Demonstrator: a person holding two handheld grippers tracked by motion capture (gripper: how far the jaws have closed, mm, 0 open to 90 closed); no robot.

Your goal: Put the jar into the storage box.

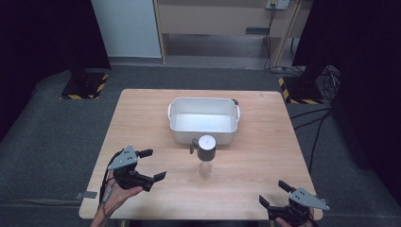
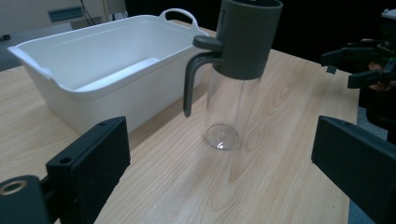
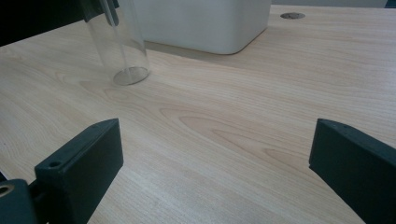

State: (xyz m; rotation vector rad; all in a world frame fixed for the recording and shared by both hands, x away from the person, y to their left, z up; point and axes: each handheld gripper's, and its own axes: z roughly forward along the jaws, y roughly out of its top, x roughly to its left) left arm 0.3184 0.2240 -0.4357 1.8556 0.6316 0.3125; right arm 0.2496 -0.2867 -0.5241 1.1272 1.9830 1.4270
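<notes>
A clear glass bottle (image 1: 206, 160) with a dark grey cap and curved grey handle stands upright at the table's centre. It sits just at six o'clock of the white tub (image 1: 203, 121), handle toward nine o'clock.

Both hand-held grippers (image 1: 152, 164) (image 1: 273, 193) apparently wide open

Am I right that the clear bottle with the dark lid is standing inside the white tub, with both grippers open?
Not quite. The bottle stands on the table just in front of the white tub, not inside it, as the high view shows. Both the left gripper and right gripper are open.
</notes>
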